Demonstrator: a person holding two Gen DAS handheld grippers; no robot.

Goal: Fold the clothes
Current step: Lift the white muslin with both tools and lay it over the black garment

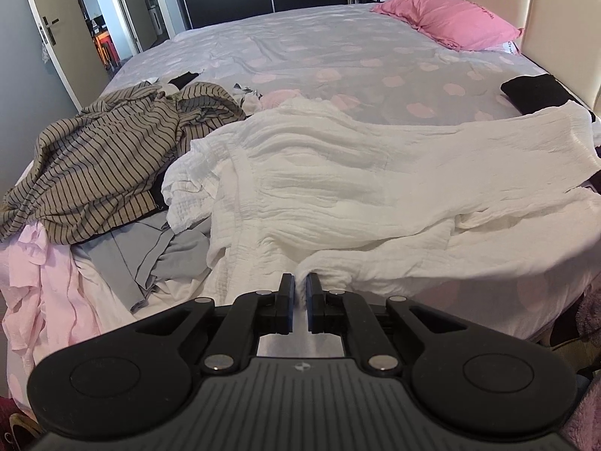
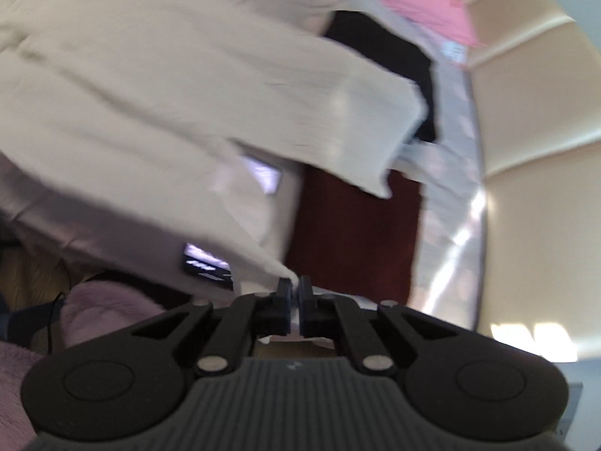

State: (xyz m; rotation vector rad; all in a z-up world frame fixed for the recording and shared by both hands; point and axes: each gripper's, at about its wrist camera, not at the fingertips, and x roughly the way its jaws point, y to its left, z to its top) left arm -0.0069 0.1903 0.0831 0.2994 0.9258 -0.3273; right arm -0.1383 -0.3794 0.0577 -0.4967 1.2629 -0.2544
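Both grippers (image 1: 299, 282) (image 2: 295, 286) pinch white garment (image 1: 338, 188) | right view blurred

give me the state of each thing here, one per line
left gripper: shut on white garment
right gripper: shut on white garment
white garment: spread out, crumpled, not yet folded
striped garment: heaped, unfolded
grey garment: crumpled, partly buried
black garment: lying flat, folded
pink pillow: lying at headboard
door: open

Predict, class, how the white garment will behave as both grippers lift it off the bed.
The white garment is thin and crinkled, so it will probably sag between the left gripper and right gripper. It looks light. Its free end drapes loosely, so it may trail or swing.
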